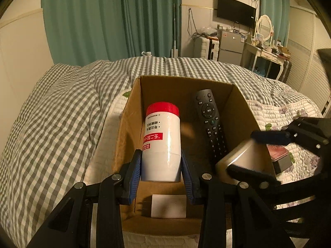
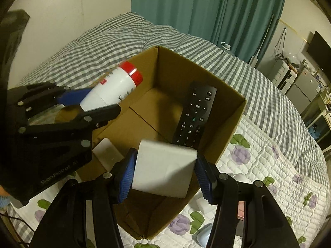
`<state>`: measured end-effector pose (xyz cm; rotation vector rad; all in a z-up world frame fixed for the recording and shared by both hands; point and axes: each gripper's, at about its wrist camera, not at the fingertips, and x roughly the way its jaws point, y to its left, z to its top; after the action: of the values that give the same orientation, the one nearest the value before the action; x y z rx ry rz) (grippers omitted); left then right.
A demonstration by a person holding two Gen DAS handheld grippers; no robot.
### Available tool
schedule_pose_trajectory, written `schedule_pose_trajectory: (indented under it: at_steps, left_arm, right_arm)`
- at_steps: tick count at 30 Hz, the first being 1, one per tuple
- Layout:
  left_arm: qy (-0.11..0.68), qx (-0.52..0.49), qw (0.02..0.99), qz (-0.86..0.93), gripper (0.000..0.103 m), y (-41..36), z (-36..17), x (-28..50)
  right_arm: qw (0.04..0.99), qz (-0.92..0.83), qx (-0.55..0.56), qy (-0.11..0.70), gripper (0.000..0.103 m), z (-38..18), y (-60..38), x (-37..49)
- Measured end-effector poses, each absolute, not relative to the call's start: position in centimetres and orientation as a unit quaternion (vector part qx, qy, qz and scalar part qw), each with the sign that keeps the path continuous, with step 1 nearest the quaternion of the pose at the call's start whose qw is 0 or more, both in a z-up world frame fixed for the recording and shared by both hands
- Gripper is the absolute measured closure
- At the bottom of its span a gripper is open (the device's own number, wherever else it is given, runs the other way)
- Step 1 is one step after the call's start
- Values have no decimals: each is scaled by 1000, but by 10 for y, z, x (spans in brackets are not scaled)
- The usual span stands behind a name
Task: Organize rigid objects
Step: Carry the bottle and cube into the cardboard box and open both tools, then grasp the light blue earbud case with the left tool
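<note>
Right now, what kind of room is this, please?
Most likely a bedroom in a home: a bed with a checked duvet, a wall television, and a dressing table with an oval mirror.

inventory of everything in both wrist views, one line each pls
cardboard box: 1, brown, open, on the bed
remote control: 1, black, inside the box, leaning on its right wall
bottle: 1, white with red cap, over the box, between the left fingers
white block: 1, white, flat and square, over the box, between the right fingers
small white piece: 1, white, flat on the box floor at the near end
checked duvet: 1, grey and white, behind and left of the box
quilted cover: 1, white with purple flowers, under the box
curtains: teal, behind the bed
television: 1, black, on the far wall
left gripper: 1, black, blue pads
right gripper: 1, black, blue pads
</note>
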<state>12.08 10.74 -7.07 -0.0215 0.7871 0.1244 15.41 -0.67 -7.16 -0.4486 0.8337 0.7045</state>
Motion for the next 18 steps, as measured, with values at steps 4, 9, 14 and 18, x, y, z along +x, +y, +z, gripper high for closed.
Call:
schedule_pose_trajectory:
  at_steps: [4,9,14,18]
  left_arm:
    - [375,-5,924,79,42,103,-58,114]
    - [367,-1,925,100,39,96,-31,107]
    - [350,14,932,89,37,68,-6,98]
    - [344,19,936,73,36,37,4,96]
  right_arm:
    - [849,333,-196,361,22,-48,-22,145]
    - [869,311,-203,327,14,-14,-58,132]
    - [898,252,-194,305,9,19,-120,129]
    - [910,212,-185,305,9,31,-167,128]
